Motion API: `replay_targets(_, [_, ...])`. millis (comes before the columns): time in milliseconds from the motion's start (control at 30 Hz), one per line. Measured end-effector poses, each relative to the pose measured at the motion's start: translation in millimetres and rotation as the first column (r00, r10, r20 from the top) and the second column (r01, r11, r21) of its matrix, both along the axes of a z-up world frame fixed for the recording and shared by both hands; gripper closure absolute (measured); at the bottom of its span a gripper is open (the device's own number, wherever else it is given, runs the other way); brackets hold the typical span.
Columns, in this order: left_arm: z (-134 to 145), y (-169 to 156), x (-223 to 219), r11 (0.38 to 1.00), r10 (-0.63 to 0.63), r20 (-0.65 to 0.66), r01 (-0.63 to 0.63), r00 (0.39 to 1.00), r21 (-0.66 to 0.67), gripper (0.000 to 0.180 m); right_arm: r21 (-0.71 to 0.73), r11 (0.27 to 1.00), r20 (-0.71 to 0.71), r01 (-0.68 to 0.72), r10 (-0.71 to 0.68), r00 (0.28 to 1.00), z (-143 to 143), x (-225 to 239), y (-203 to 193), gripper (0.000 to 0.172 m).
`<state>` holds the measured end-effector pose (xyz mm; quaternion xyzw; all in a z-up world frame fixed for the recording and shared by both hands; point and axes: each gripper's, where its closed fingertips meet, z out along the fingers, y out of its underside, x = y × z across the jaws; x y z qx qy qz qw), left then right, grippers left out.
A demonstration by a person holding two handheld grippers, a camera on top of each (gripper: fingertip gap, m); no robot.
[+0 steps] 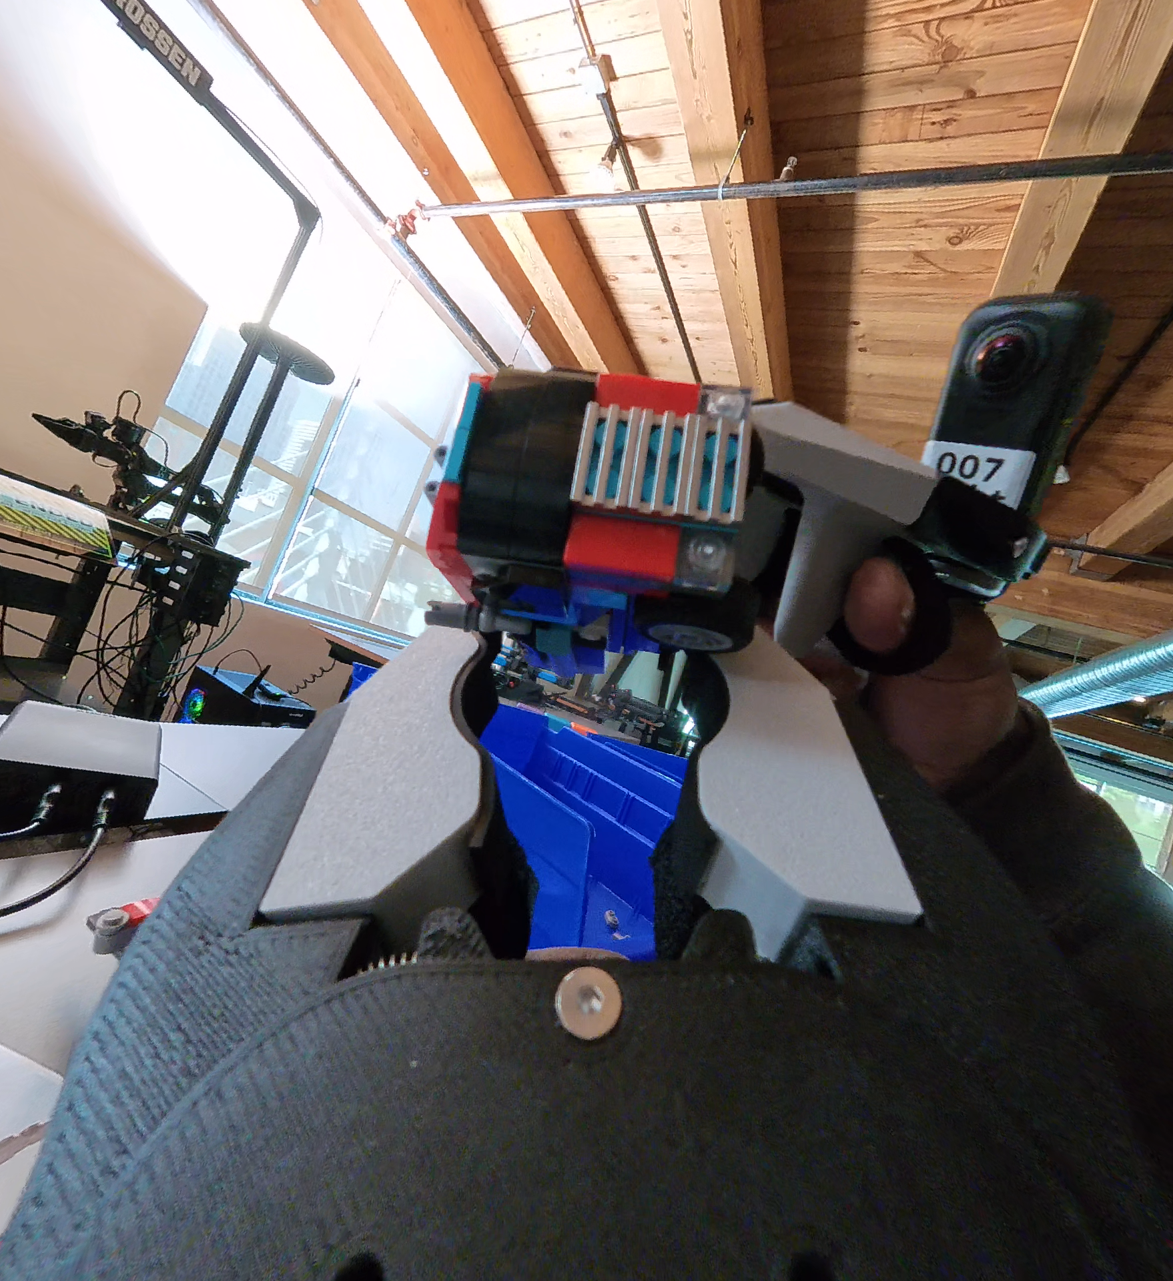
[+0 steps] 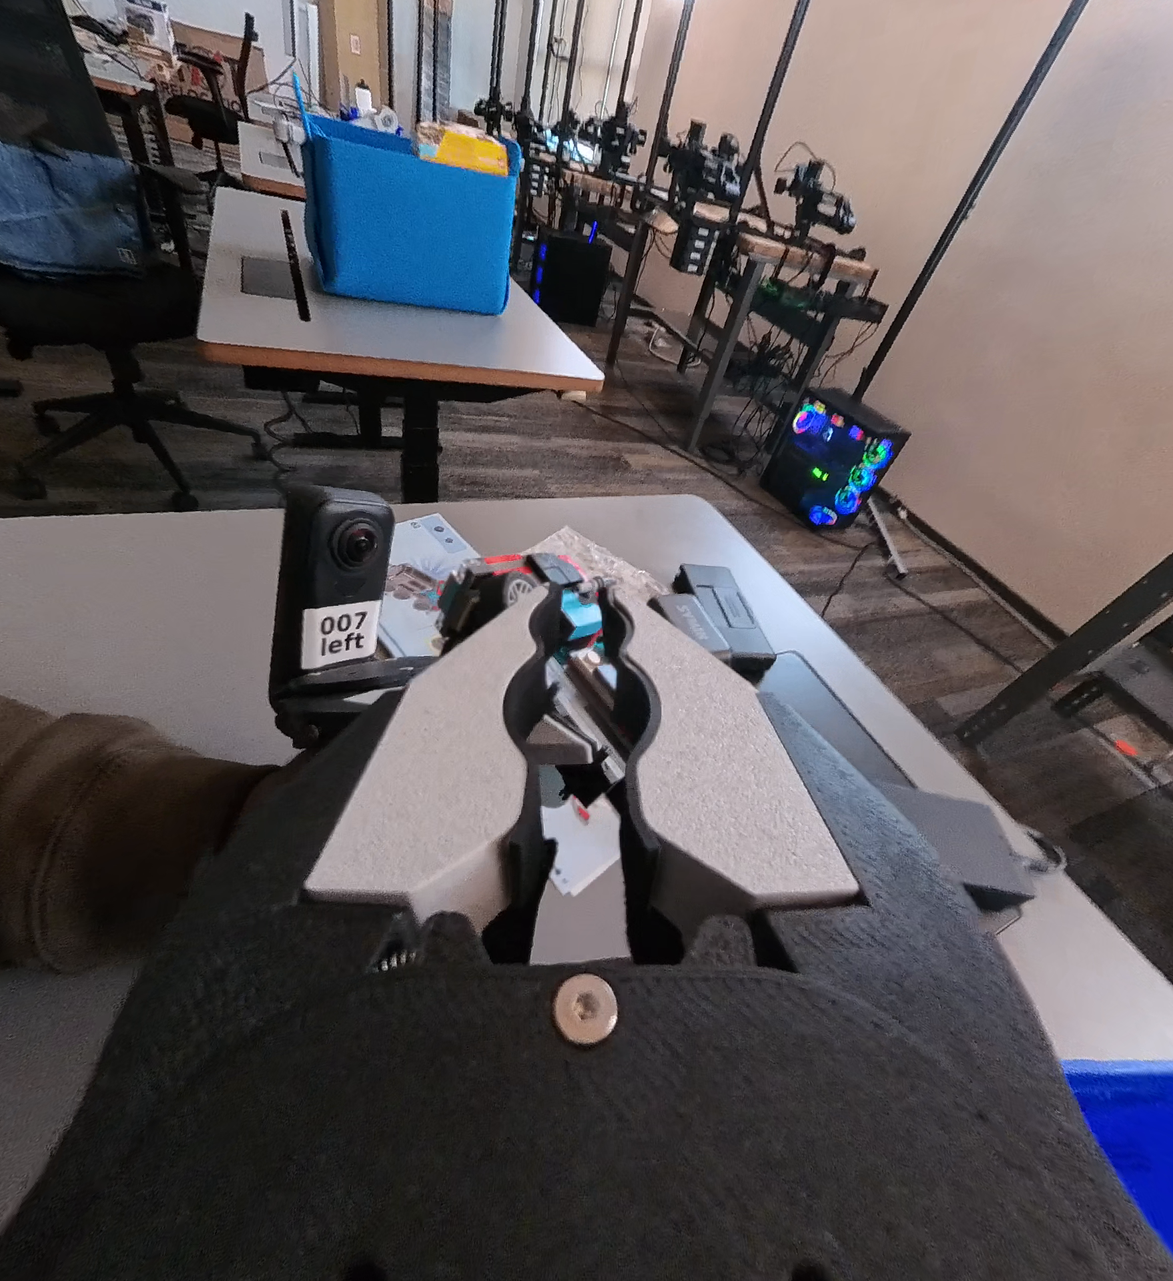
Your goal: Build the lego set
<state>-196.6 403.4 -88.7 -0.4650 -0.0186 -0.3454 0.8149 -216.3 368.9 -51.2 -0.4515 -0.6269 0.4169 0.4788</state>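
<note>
Over grey table (image 2: 119, 603), R fingers (image 2: 580, 603) grip brick truck (image 1: 591, 499); L fingers (image 1: 594, 665) open beneath.

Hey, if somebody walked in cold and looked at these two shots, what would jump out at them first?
A red, black and teal brick-built toy truck held up against the wooden ceiling, with the right gripper pinching its teal part. The left gripper sits just beneath it, jaws apart. Farther off, a bright blue bin on the next table and a rainbow-lit computer case on the floor.
</note>
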Motion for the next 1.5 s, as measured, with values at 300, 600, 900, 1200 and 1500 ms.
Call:
replay_targets(300, [1,0,-4,0.999,0.044,-0.009,-0.044,0.999,-0.012,0.127,0.257,0.962,0.019,-0.089,0.087,0.996,-12,4,-25,0.127])
replay_targets(600, [0,2,-2,0.997,0.069,-0.04,-0.07,0.997,-0.03,0.127,0.338,0.937,0.081,-0.09,0.066,0.995,-24,-3,-32,0.109])
replay_targets(900, [-3,6,-2,0.99,0.111,-0.072,-0.116,0.991,-0.075,0.127,0.478,0.878,0.108,-0.029,-0.026,0.994,-29,-4,-28,0.117])
replay_targets(1200, [-12,13,-7,0.976,0.146,-0.084,-0.158,0.986,-0.152,0.127,0.592,0.805,0.085,0.036,-0.107,0.991,-32,-7,-16,0.125])
replay_targets(1500, [-16,16,-8,0.965,0.161,-0.096,-0.177,0.982,-0.191,0.127,0.522,0.853,0.078,0.017,-0.067,0.995,-34,-7,-14,0.124])
